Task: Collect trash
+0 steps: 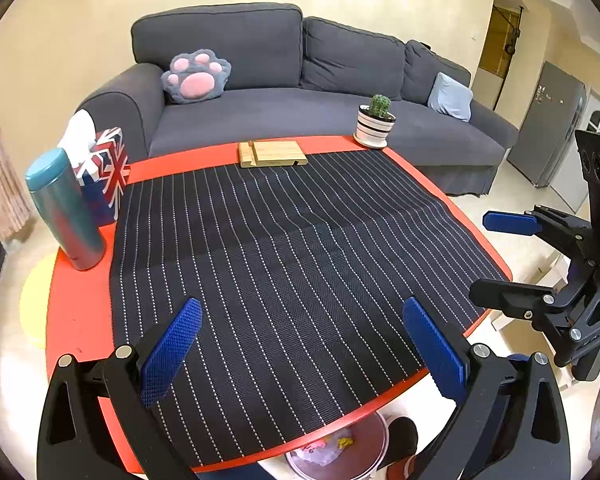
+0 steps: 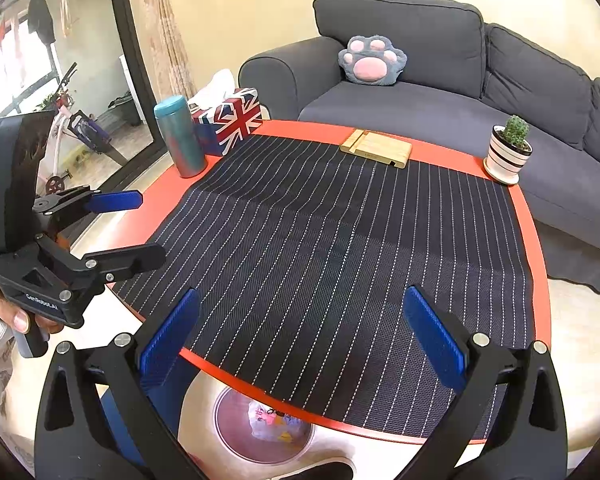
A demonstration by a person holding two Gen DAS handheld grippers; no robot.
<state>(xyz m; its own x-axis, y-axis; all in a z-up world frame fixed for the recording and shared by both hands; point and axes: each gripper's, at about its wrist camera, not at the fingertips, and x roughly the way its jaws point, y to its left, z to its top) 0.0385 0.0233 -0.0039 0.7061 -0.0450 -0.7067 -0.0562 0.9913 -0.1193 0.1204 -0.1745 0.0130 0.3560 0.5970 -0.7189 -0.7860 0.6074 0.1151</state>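
Coarse woven mat (image 1: pixel 284 264), glossy table (image 1: pixel 76 312)

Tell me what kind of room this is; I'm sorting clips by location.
Most likely a home living room: a grey sofa with a paw cushion behind a red coffee table, and a fridge beyond.

Red table (image 1: pixel 80 316) under a black mat (image 1: pixel 284 264) with white dotted pinstripes; teal flask (image 1: pixel 66 210); Union Jack tissue box (image 1: pixel 108 168); white pot (image 1: pixel 374 130) with black stripes; dark grey sofa (image 1: pixel 300 112); pink-and-grey paw cushion (image 1: pixel 196 76).
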